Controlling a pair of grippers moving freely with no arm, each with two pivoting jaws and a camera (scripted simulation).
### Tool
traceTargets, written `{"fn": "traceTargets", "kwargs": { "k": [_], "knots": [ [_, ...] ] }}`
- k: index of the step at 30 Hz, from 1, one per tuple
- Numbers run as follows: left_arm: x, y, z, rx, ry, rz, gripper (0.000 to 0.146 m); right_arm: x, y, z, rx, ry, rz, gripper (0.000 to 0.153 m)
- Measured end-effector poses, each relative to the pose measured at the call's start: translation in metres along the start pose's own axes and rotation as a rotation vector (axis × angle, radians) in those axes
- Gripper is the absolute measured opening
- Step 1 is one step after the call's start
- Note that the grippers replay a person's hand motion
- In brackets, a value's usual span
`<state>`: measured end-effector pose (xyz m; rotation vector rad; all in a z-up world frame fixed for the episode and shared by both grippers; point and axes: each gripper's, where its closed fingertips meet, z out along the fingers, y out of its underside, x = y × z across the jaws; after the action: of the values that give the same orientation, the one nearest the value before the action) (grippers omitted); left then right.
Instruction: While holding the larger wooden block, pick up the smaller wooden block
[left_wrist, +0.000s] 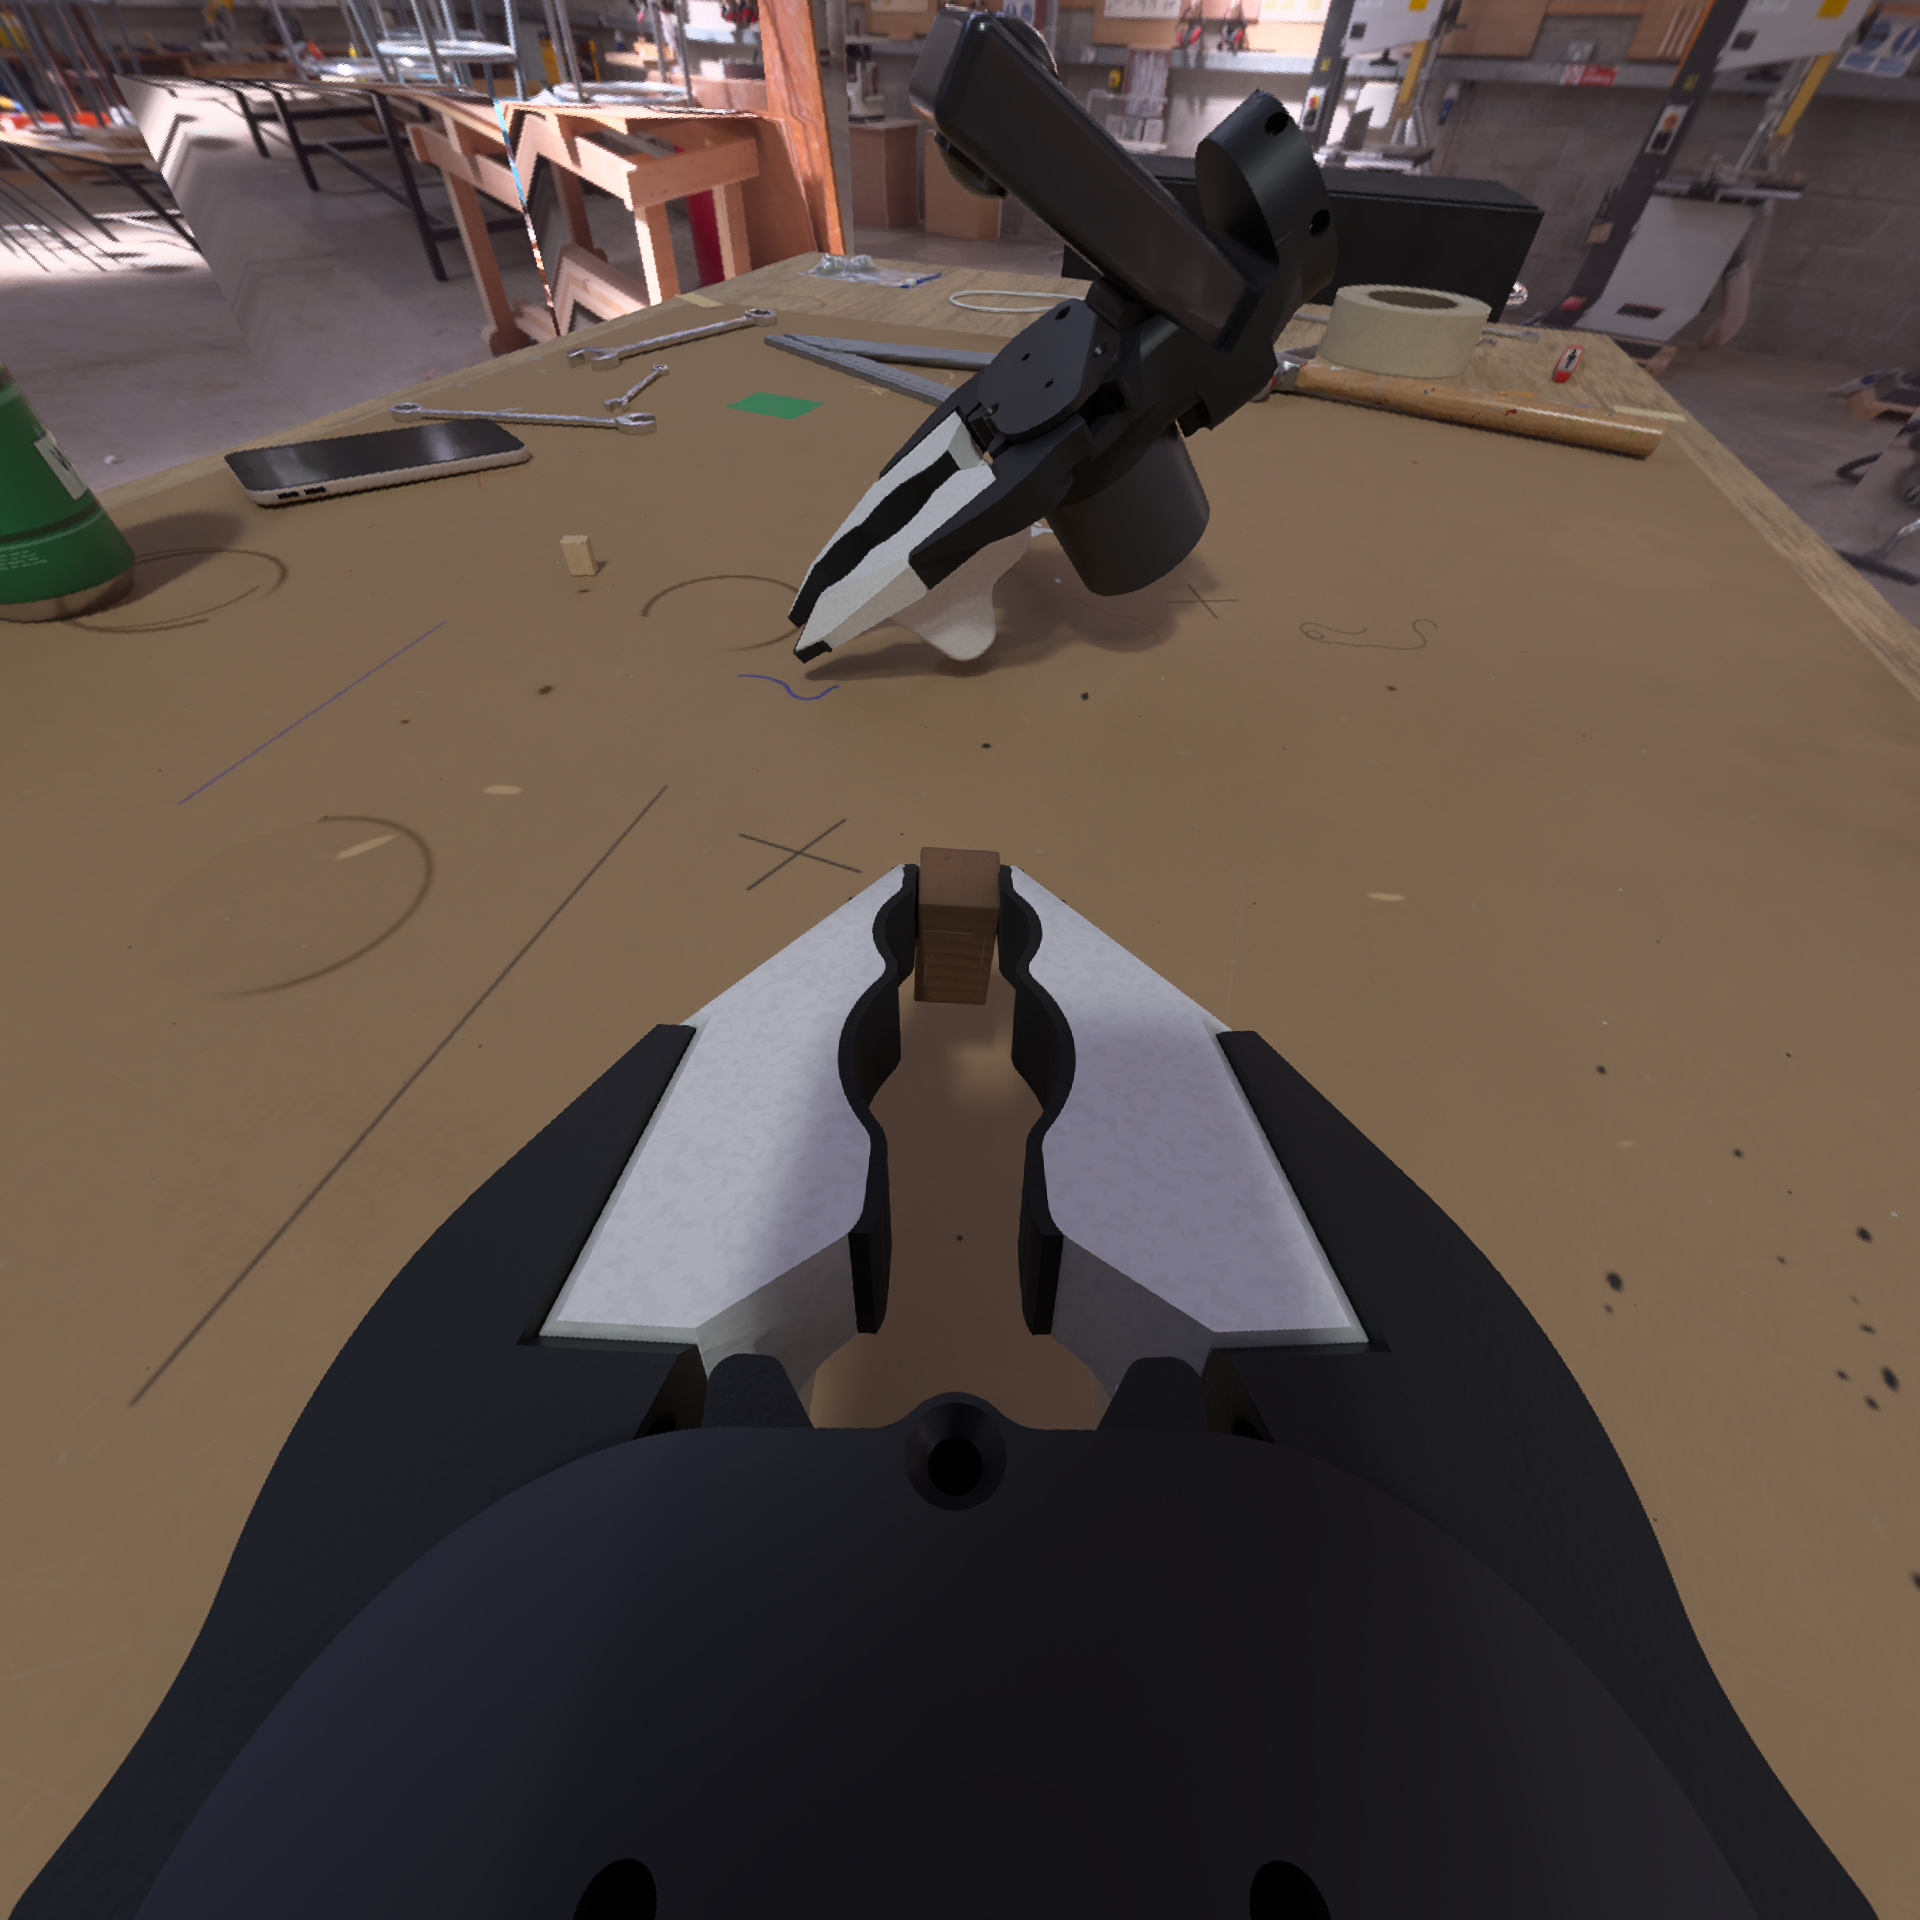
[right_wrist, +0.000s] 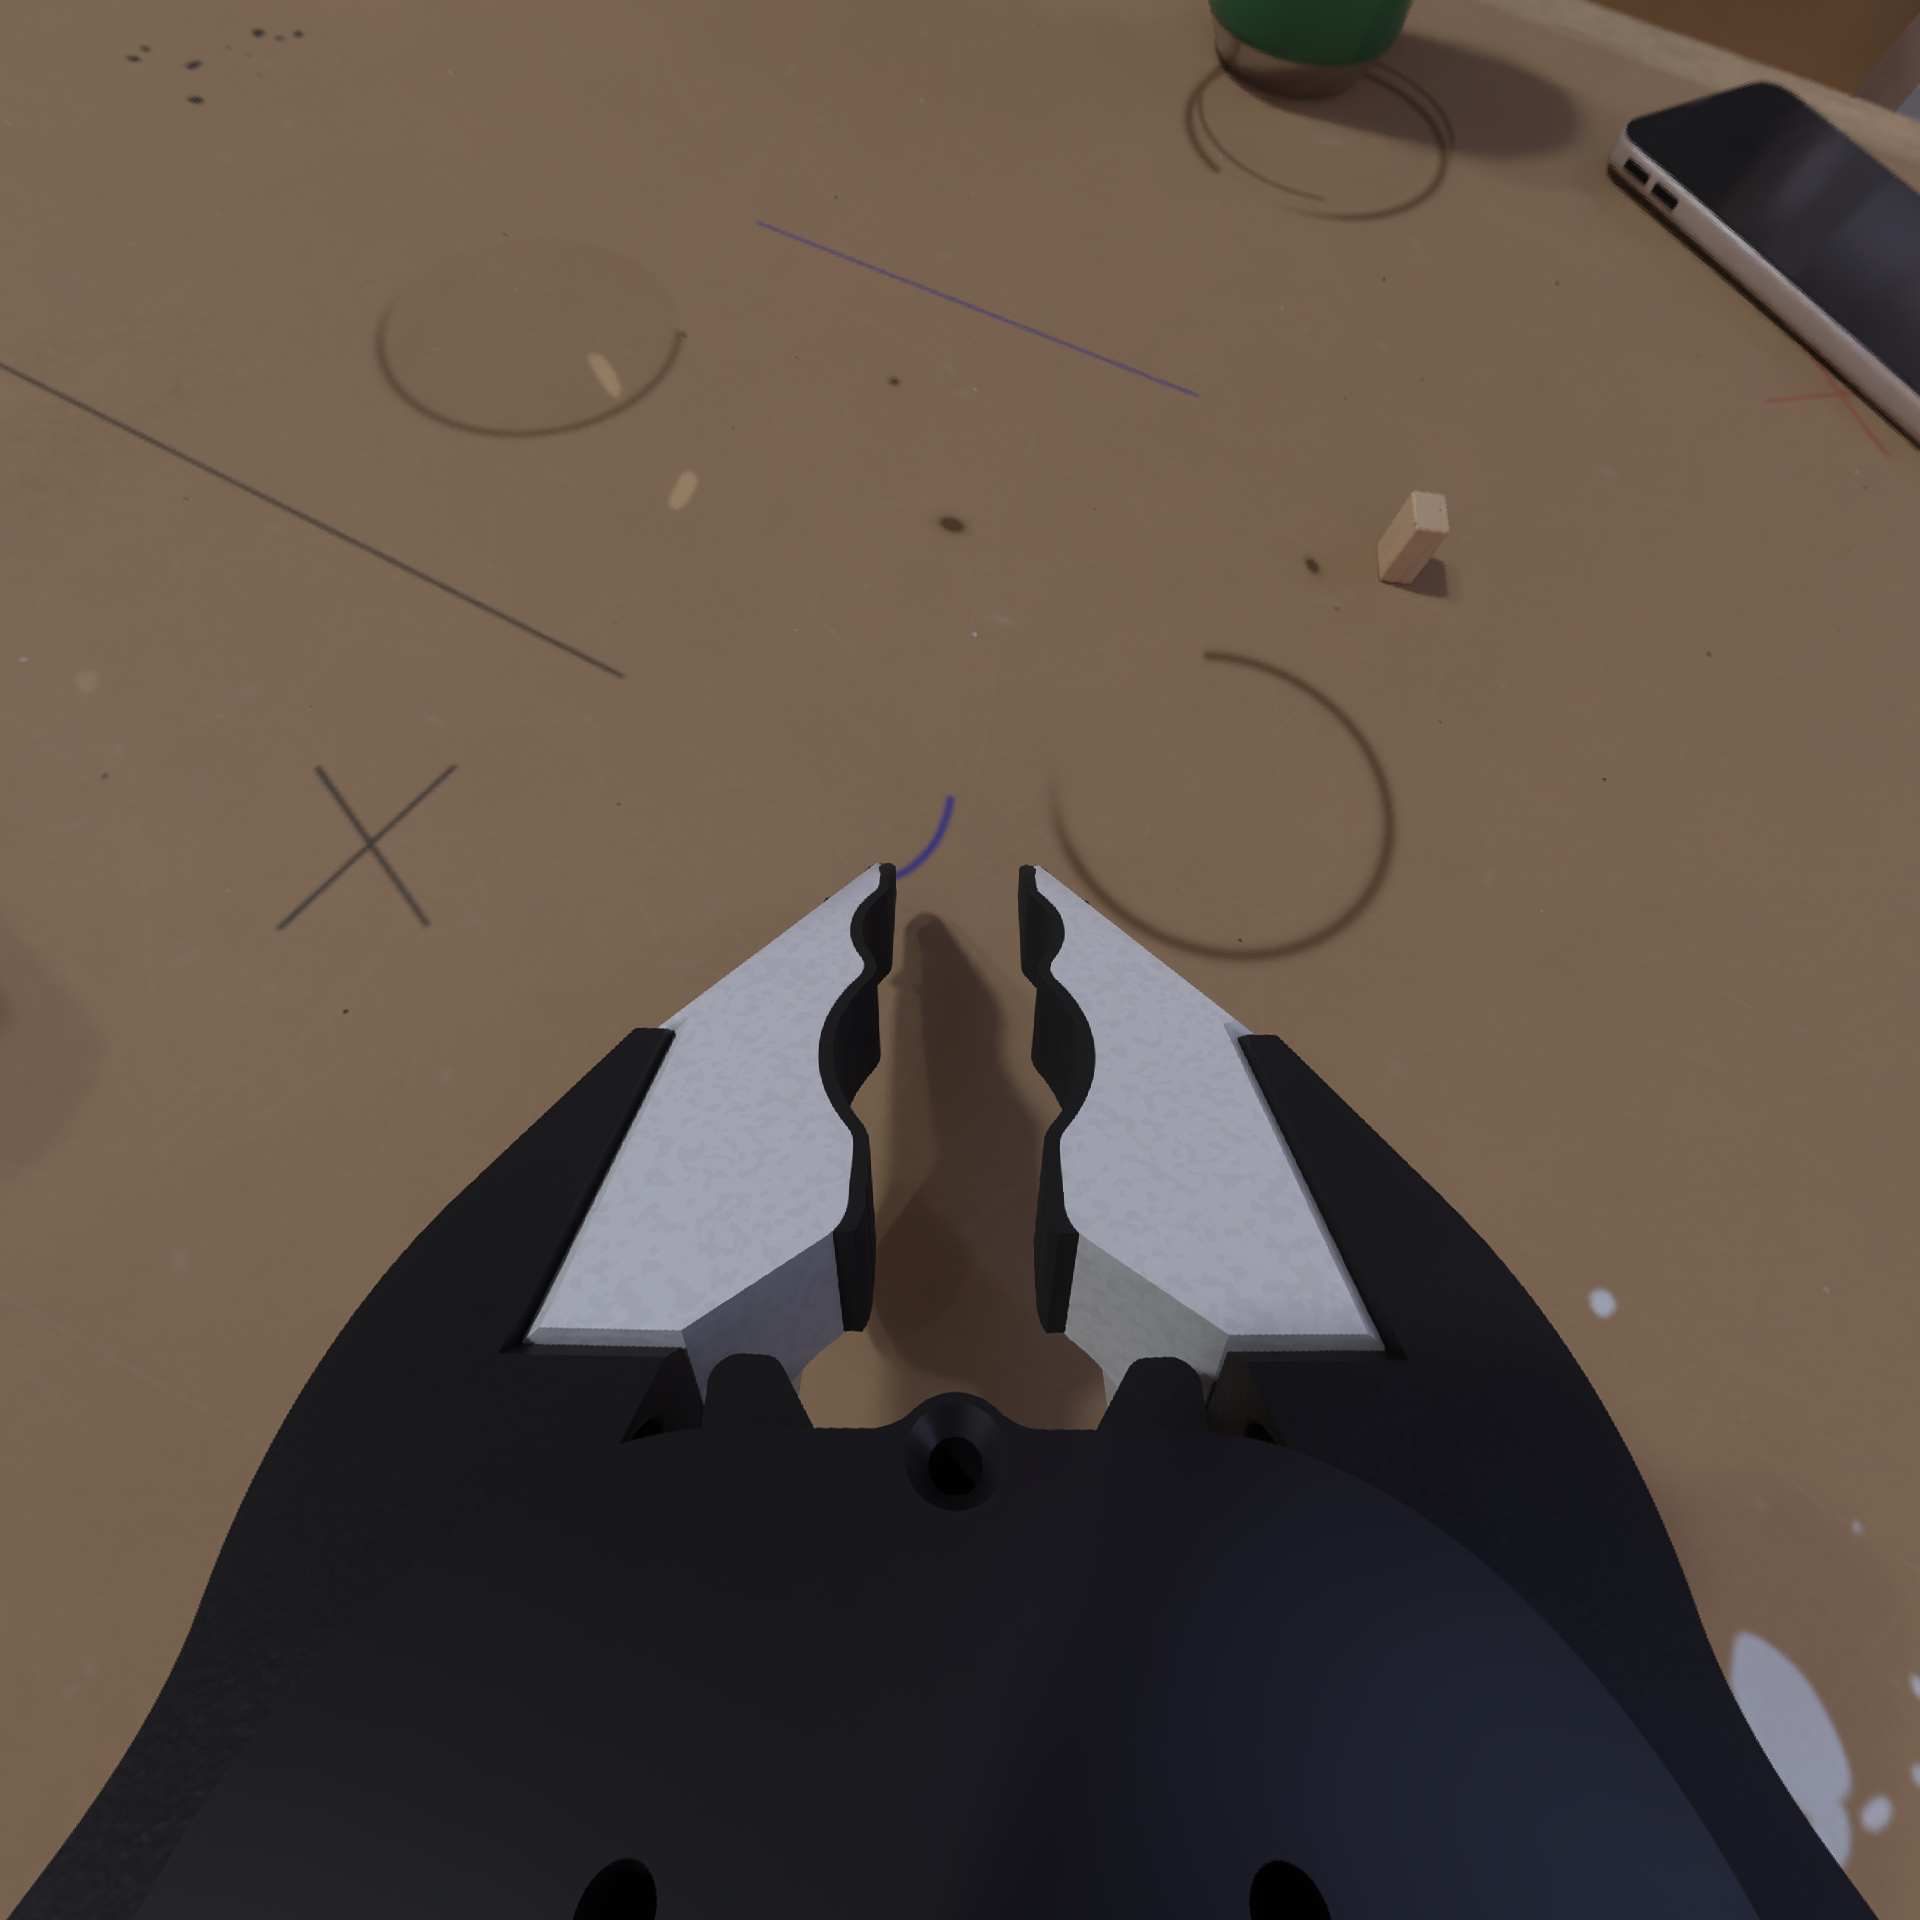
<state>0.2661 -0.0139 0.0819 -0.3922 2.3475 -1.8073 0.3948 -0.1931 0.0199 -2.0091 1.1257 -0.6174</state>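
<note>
Clamped between the tips of the left gripper (left_wrist: 958, 883): the larger wooden block (left_wrist: 954, 930), darker brown, clear of the workbench (left_wrist: 1455, 831). Ahead and to the right of the empty, narrowly parted right gripper (right_wrist: 954, 878), well beyond the tips: the smaller wooden block (right_wrist: 1411, 537), pale, on the bench, long axis slanting far-right (right gripper clearly the nearer). No legible writing; only a blurred label on the green can (left_wrist: 47, 499).

Green can (left_wrist: 47, 499) cut by frame edge; phone (right_wrist: 1797, 239) too.
</note>
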Motion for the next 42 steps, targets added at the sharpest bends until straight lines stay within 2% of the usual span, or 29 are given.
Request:
{"fn": "traceTargets", "kwargs": {
  "k": [4, 8, 12, 21, 24, 28, 35, 39, 42],
  "knots": [
    [0.0, 0.002, 0.002, -0.019, 0.023, -0.028, 0.014, 0.007, 0.0, 0.003, -0.015, 0.035, -0.035, 0.024],
    [0.003, 0.005, 0.005, -0.044, 0.043, -0.023, 0.014, 0.001, 0.001, 0.006, -0.033, -0.014, -0.047, 0.026],
    [0.003, 0.006, 0.006, -0.051, 0.051, -0.033, 0.014, 0.004, 0.005, 0.007, -0.072, 0.037, -0.116, 0.028],
    [0.0, 0.004, 0.004, -0.035, 0.054, -0.062, 0.014, 0.005, 0.003, 0.005, -0.078, 0.043, -0.124, 0.022],
    [0.0, 0.003, 0.004, -0.032, 0.054, -0.063, 0.014, 0.013, -0.008, -0.002, -0.046, 0.05, -0.098, 0.022],
    [0.001, 0.004, 0.004, -0.035, 0.055, -0.057, 0.014, 0.045, -0.037, -0.006, 0.002, 0.119, -0.066, 0.021],
    [0.005, 0.005, 0.005, -0.043, 0.05, -0.008, 0.014, 0.087, -0.053, 0.048, -0.131, 0.148, -0.056, 0.029],
    [0.005, 0.004, 0.003, -0.028, 0.05, -0.007, 0.014, 0.104, -0.067, 0.068, -0.12, 0.21, -0.076, 0.03],
    [0.007, 0.003, 0.002, -0.023, 0.058, -0.003, 0.014, 0.112, -0.064, 0.087, -0.148, 0.166, -0.014, 0.03]
  ]
}}
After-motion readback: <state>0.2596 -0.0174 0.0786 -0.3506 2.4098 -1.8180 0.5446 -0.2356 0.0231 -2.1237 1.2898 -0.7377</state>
